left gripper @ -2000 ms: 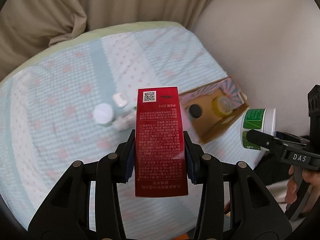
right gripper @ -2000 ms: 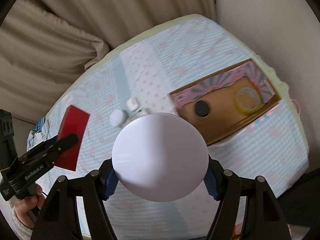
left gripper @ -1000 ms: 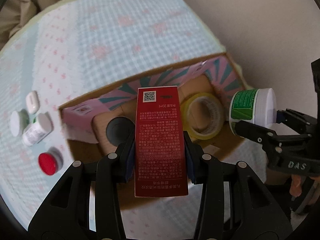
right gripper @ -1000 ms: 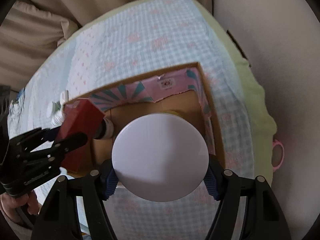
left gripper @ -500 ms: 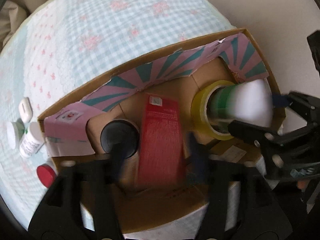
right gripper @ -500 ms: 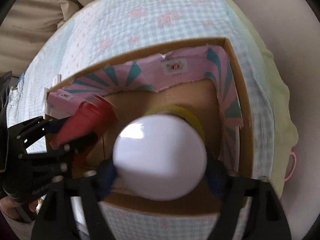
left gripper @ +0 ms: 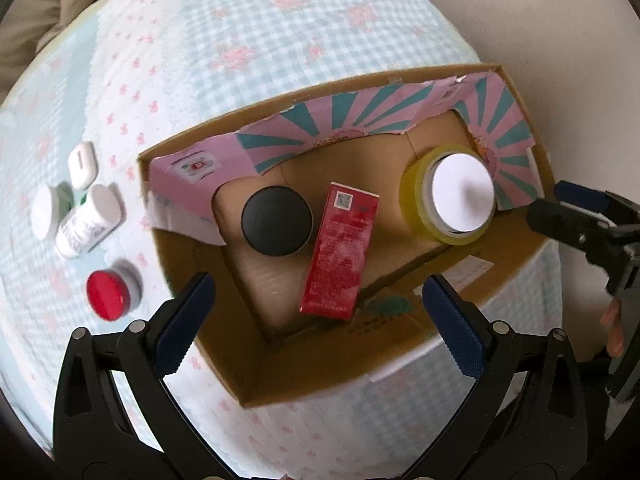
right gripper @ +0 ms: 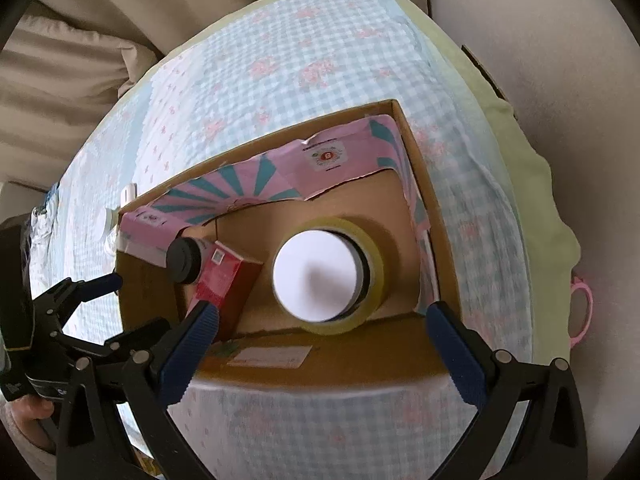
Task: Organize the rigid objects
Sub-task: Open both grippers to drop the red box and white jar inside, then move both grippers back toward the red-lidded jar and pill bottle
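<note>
A cardboard box (left gripper: 320, 364) with pink and teal lining sits on the checked bedspread. Inside it stand a red carton (left gripper: 340, 252), a black-capped jar (left gripper: 277, 226) and a white-lidded jar (left gripper: 463, 197) set inside a yellow tape roll (left gripper: 416, 196). My left gripper (left gripper: 320, 320) is open and empty above the box's near wall. My right gripper (right gripper: 320, 344) is open and empty above the white-lidded jar (right gripper: 316, 274) and tape roll (right gripper: 374, 256). The red carton (right gripper: 220, 276) shows at its left.
Left of the box on the bedspread lie a red-capped jar (left gripper: 110, 295), a white pill bottle (left gripper: 88, 226), a white-lidded jar (left gripper: 46, 212) and a small white case (left gripper: 83, 164). Beige curtains (right gripper: 68, 80) hang behind. A wall (right gripper: 560, 60) is at the right.
Both grippers came over the box and opened. The red carton left my left gripper and stands in the box; the white-lidded jar left my right gripper and sits inside the tape roll.
</note>
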Demonstrator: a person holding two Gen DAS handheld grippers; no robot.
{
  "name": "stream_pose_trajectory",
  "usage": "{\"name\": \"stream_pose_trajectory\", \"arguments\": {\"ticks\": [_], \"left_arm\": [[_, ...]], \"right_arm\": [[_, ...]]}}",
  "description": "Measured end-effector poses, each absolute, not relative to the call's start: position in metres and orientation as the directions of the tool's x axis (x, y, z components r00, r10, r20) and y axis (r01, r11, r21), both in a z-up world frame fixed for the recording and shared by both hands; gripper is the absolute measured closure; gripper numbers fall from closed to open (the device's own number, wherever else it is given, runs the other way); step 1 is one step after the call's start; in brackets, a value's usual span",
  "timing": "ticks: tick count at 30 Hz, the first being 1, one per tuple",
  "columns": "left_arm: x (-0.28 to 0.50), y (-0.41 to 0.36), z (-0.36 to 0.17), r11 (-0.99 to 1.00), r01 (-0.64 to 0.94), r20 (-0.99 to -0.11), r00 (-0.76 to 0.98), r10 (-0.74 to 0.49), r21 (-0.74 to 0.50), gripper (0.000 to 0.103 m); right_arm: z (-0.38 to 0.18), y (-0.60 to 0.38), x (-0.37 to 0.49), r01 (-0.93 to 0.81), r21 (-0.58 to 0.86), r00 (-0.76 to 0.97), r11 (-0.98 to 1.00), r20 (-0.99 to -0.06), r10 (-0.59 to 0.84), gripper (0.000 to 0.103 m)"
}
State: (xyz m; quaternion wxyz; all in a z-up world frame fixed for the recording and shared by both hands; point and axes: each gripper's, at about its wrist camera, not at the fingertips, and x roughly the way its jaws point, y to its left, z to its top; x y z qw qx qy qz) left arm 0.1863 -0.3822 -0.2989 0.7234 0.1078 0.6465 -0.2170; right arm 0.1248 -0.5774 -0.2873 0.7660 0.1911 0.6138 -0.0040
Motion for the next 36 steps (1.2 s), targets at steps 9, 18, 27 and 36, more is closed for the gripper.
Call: {"name": "stream_pose_trajectory", "arguments": {"ticks": [9, 18, 27, 36], "left_arm": [[0.163, -0.356, -0.242, 0.902, 0.417, -0.965, 0.167, -0.200, -0.115, 0.000], [0.138, -0.303, -0.182, 0.947, 0.315, -0.947, 0.281, -0.157, -0.063, 0.000], [0.114, -0.222, -0.136, 0.977, 0.214, -0.919, 0.382, -0.098, -0.015, 0.000], [0.094, -0.127, -0.119, 0.986, 0.152, -0.900, 0.417, -0.129, -0.071, 0.000]], "right_arm": [[-0.239, -0.559, 0.107, 0.221, 0.260, 0.302, 0.940, -0.934, 0.188, 0.000], [-0.183, -0.528, 0.086, 0.135, 0.242, 0.400, 0.961, -0.900, 0.171, 0.000], [-0.133, -0.465, 0.070, 0.019, 0.206, 0.485, 0.978, -0.858, 0.171, 0.000], [-0.110, -0.378, 0.048, -0.021, 0.165, 0.503, 0.986, -0.851, 0.153, 0.000]]}}
